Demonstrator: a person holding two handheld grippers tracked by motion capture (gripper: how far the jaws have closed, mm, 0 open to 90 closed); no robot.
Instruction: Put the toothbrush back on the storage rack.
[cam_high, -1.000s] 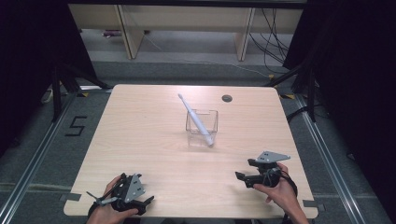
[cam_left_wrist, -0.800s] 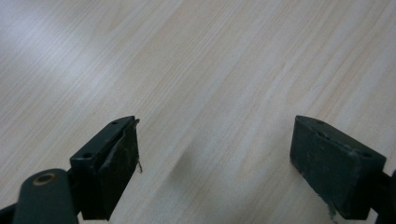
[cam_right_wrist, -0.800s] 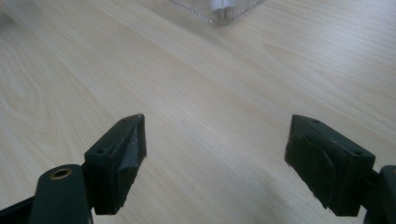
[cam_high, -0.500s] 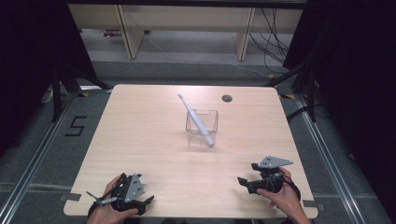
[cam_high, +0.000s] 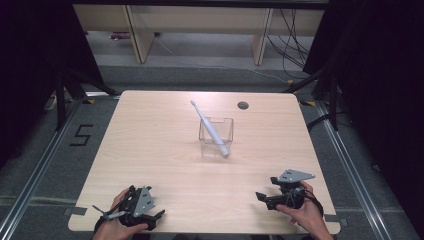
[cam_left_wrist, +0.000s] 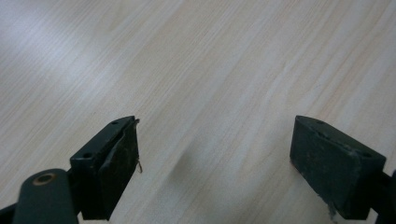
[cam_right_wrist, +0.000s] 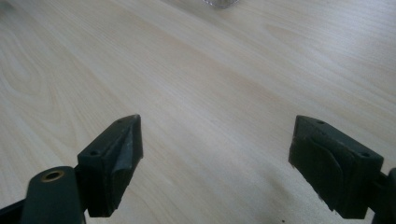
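High view: a white toothbrush (cam_high: 210, 128) stands tilted in a clear square container (cam_high: 216, 137) at mid-table, head end leaning out over the far-left rim, lower end at the near-right corner. Both lie well ahead of either set of fingers. The left gripper (cam_high: 131, 209) rests at the near-left edge of the table (cam_high: 150, 140), the right gripper (cam_high: 272, 197) near the near-right edge, its fingers pointing left and slightly toward the container. A small round grommet (cam_high: 243, 105) sits beyond the container.

Left gripper view: fingers (cam_left_wrist: 116, 163) spread wide, nothing between them, bare wood grain ahead and below.

Right gripper view: fingers (cam_right_wrist: 119, 158) spread wide and empty, having just finished opening. A corner of the container (cam_right_wrist: 219, 3) sits far ahead of the fingertips, slightly right of centre between them.

Judgement: the work looks settled, with the brush in the container and both hands parked. If the brush is to be handled, the right gripper is the better placed. Approach with fingers straddling the handle above the rim, close on the shaft only, and avoid nudging the light container sideways. Lift along the tilt so the brush does not lever the container over.
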